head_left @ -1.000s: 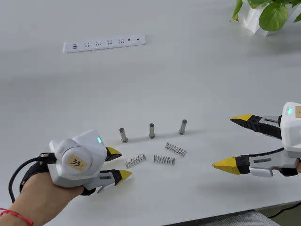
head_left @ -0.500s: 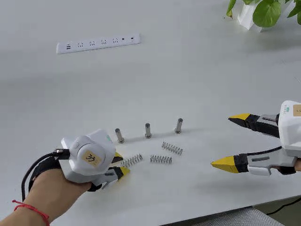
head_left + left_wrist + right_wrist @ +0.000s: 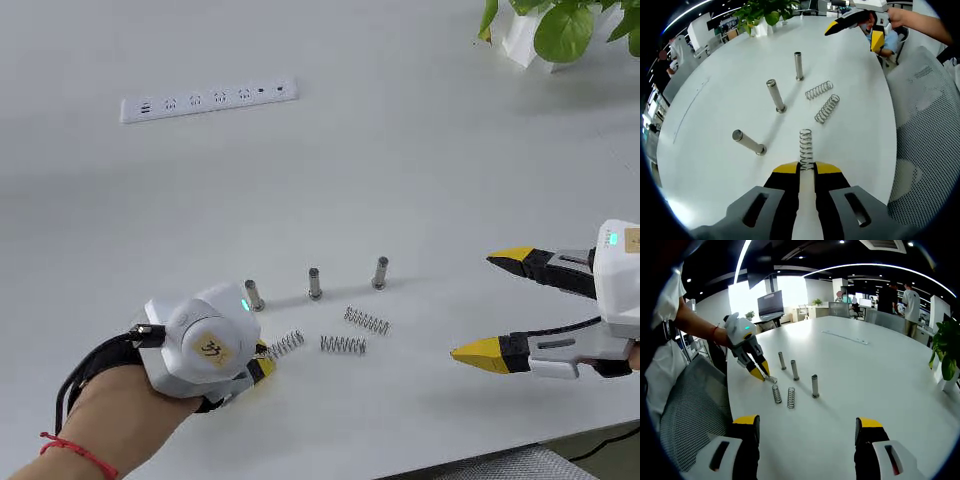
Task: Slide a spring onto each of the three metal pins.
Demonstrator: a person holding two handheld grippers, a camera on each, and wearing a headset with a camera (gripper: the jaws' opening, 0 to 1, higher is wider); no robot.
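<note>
Three short metal pins stand upright in a row on the white table: left pin [image 3: 254,295], middle pin [image 3: 315,283], right pin [image 3: 380,272]. Just in front of them lie three springs. My left gripper [image 3: 262,362] is shut on the near end of the left spring [image 3: 287,343]; that spring [image 3: 805,145] lies flat, sticking out from the yellow tips [image 3: 806,167]. The middle spring [image 3: 343,344] and the right spring [image 3: 367,320] lie loose. My right gripper [image 3: 493,306] hovers wide open at the right, well away from the pins, with nothing between its fingers [image 3: 746,421].
A white power strip [image 3: 208,100] lies far back on the table. A potted plant [image 3: 545,25] stands at the back right corner. The table's front edge runs by a mesh chair [image 3: 510,468] at the bottom right.
My left gripper has moved forward to the left spring and shut its jaws on the spring's near end. The right gripper has stayed in place, open.
</note>
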